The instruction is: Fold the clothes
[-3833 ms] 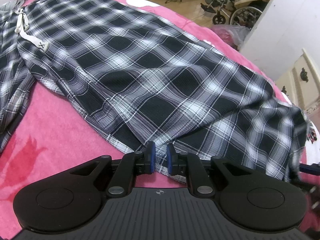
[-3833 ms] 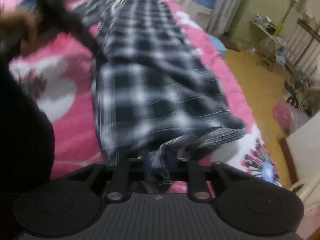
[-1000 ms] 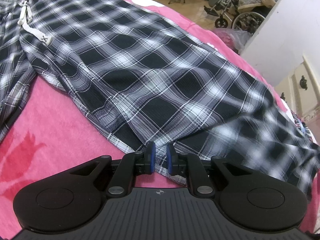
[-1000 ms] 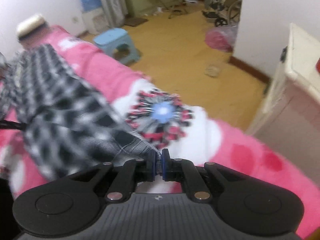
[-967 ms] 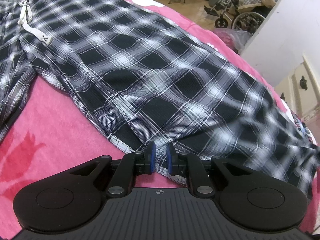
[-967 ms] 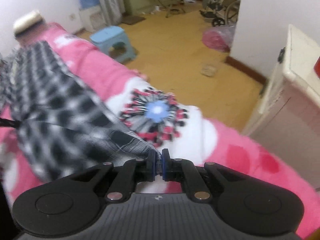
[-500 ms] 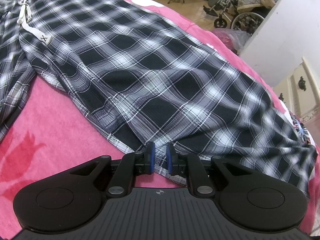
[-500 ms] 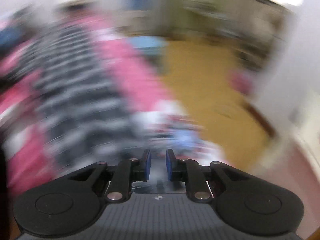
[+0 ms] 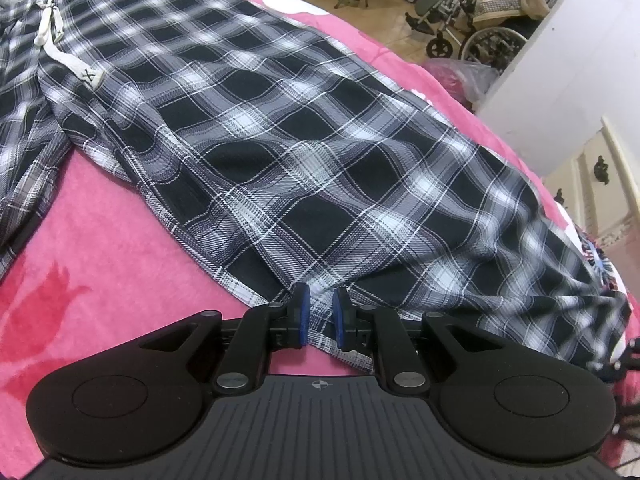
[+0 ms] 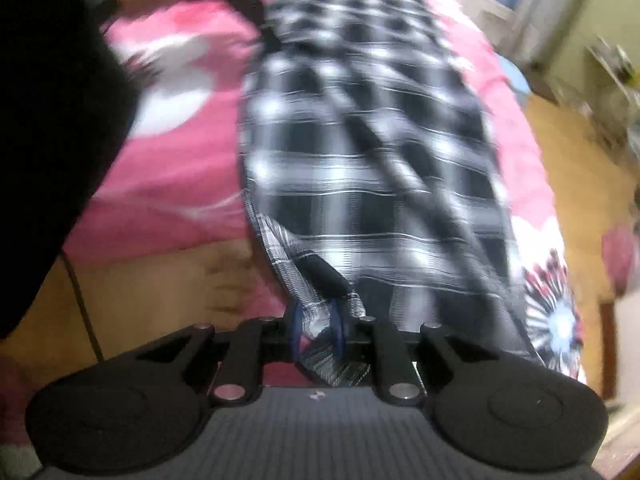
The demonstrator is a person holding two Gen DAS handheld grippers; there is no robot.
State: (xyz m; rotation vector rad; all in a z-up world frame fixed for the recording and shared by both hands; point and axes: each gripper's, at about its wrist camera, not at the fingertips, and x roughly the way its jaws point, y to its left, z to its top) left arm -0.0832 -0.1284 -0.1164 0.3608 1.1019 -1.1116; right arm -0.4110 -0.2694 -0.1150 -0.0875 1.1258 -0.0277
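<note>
On the pink bed cover (image 9: 100, 248), plaid pants (image 9: 304, 152) are lying flat, long axis running away from both tools. Left gripper (image 9: 319, 316) is pinching the near hem, jaws narrow. Right gripper (image 10: 317, 330) is straddling the hem's other corner, narrow too; grip unclear through blur.

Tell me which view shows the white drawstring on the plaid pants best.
The left wrist view. There the white drawstring lies sharp at upper left, knotted, its tab end resting on the plaid pants. The right wrist view is motion-blurred and shows the pants running lengthwise up the frame, but no drawstring can be made out.
</note>
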